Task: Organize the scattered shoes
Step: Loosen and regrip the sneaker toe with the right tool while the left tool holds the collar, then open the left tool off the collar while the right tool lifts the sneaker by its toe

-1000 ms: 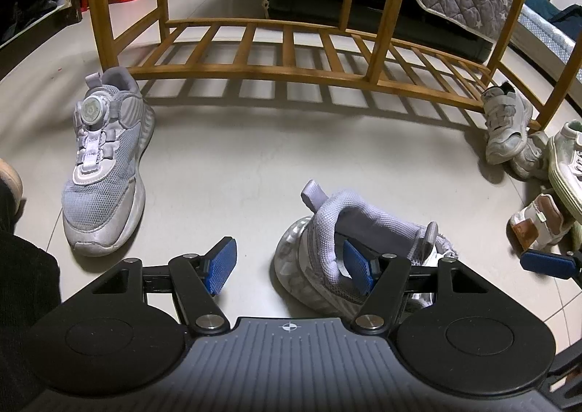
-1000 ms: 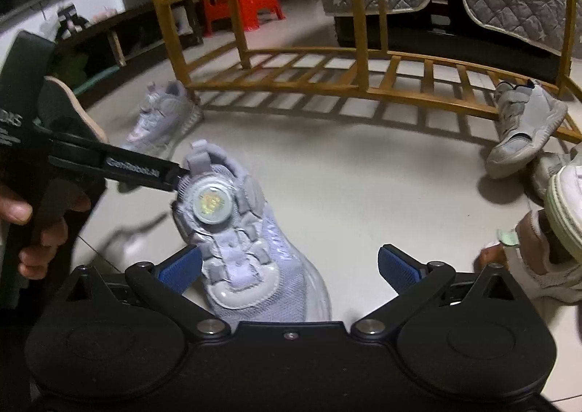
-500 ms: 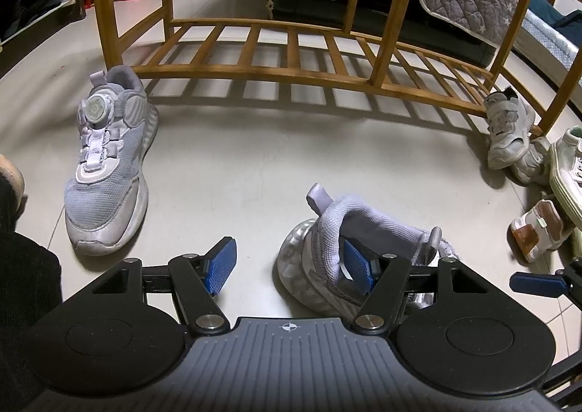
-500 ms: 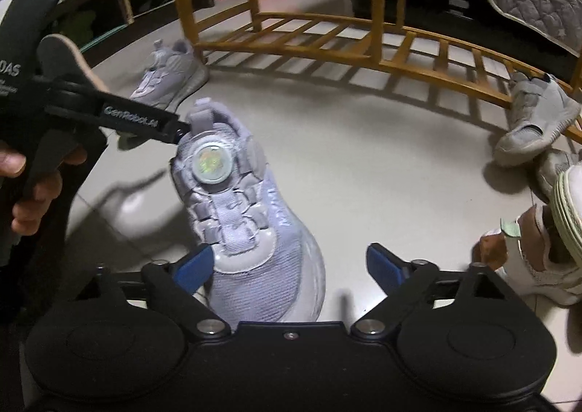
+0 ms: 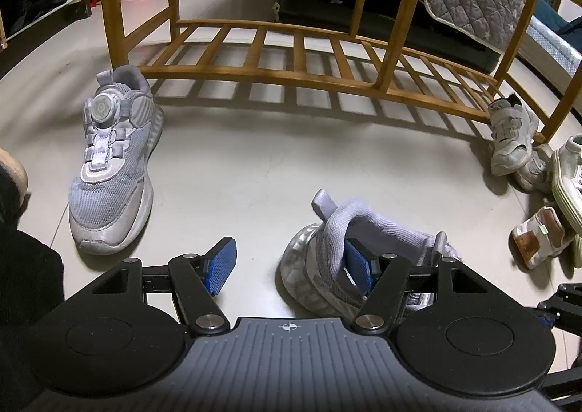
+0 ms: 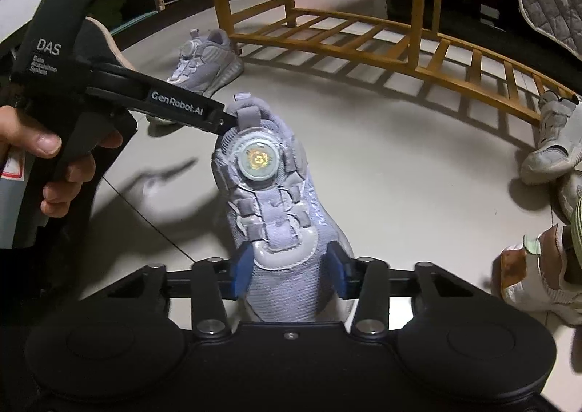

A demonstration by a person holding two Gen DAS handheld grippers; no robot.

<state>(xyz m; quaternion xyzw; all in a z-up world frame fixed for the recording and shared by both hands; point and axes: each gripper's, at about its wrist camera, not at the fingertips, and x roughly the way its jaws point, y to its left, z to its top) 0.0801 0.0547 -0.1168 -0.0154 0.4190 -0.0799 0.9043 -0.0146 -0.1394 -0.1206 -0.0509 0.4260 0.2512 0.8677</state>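
Grey mesh sneaker [image 6: 280,230] with a round dial fastener stands on the pale tile floor [image 6: 400,171], toe toward the right wrist camera. Right gripper [image 6: 289,272]: jaws closing, blue pads set against both sides of the forefoot; the shoe is between them. Left gripper [image 5: 289,264]: jaws partly open and not clamped; its right pad sits inside the heel opening of the same sneaker [image 5: 349,259], its left pad hangs free over bare floor. In the right wrist view that gripper's finger reaches the collar just beside the heel tab, a hand [image 6: 43,157] on its handle. Second grey sneaker [image 5: 112,164], the match, lies well apart to the left, heel just beside the wooden rack [image 5: 298,59]. White shoes [image 5: 513,135] are heaped at the rack's right end. Rack's bottom shelf holds no shoes.
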